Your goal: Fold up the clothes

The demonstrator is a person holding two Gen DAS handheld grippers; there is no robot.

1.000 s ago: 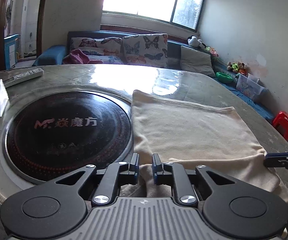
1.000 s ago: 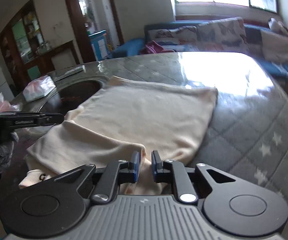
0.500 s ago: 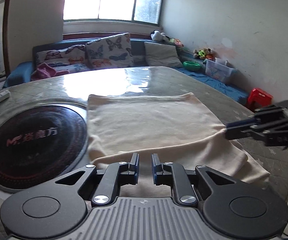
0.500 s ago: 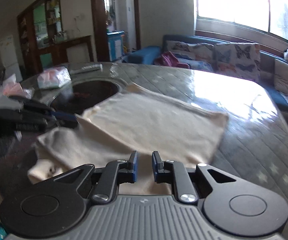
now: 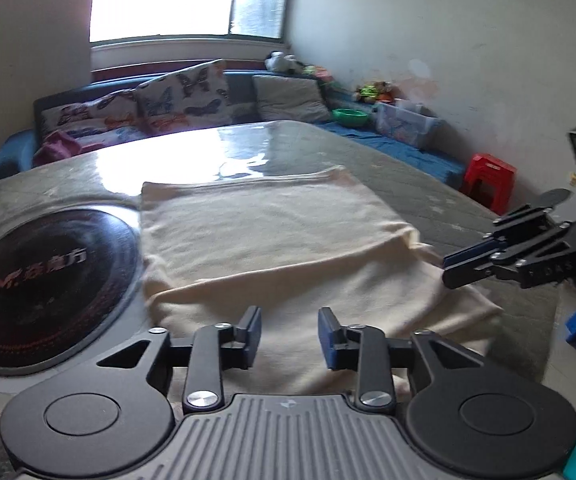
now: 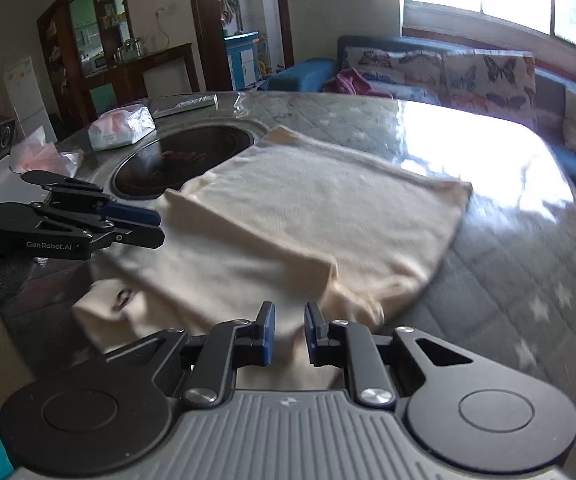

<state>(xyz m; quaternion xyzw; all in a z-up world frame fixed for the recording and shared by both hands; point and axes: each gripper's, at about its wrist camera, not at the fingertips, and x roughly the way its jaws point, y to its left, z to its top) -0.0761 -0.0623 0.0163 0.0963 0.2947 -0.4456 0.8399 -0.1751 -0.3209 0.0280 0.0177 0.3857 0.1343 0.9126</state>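
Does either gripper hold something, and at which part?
The right gripper seems to pinch the cream cloth at its near folded edge. The left gripper is opening its fingers; the cloth lies loose between them.

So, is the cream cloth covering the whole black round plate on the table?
No, the cloth lies beside the black plate, whose printed face is almost fully bare.

The left gripper (image 5: 289, 335) is opening over the folded cream garment (image 5: 280, 248) on the worktop (image 5: 408, 184); nothing seems pinched, though blur obscures it.
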